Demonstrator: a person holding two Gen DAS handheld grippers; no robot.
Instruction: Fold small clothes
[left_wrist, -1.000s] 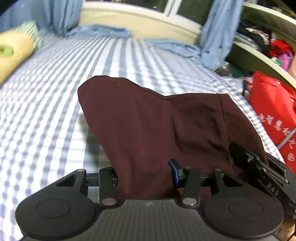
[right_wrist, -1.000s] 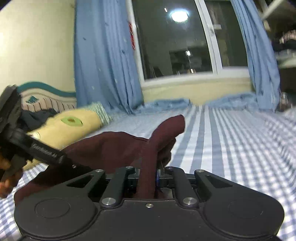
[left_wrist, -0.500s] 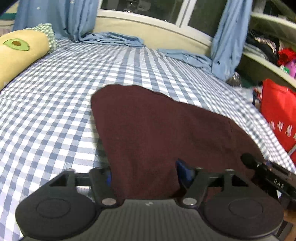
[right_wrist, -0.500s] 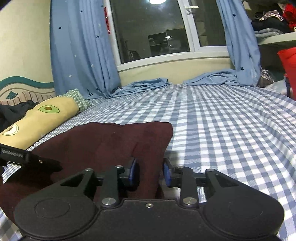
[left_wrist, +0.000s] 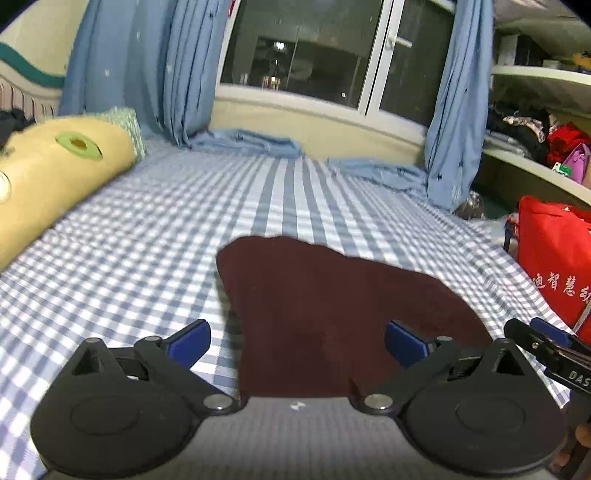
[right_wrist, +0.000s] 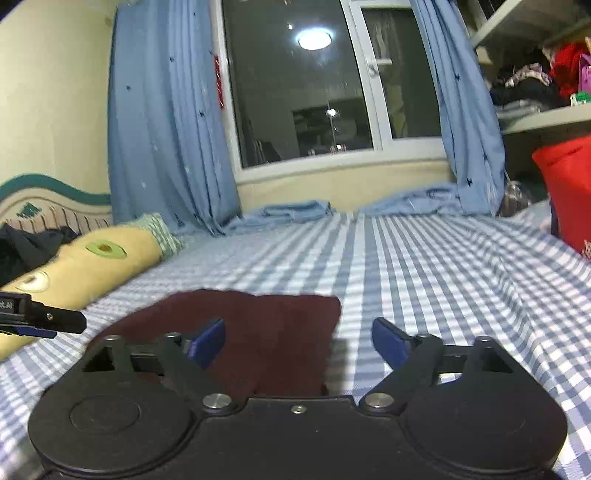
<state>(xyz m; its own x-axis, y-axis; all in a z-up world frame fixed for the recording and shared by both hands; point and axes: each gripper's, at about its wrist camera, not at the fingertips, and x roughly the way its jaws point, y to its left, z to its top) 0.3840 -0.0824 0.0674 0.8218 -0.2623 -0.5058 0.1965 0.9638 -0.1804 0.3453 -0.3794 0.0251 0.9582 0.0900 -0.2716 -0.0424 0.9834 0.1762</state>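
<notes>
1. We can't see the near edge of the maroon garment – both gripper bodies cut it off.
2. The shelves on the right hold a jumble of clothes, too blurry to sort out; a red bag sits below.
3. The garment lies flat on the checked bedsheet – dark, folded over. The left gripper and right gripper are both spread wide, holding nothing.

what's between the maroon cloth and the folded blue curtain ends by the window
Only bare checked bedsheet. In the left wrist view it runs uninterrupted from the far edge of the maroon cloth to the curtain ends; the right wrist view shows the same.
</notes>
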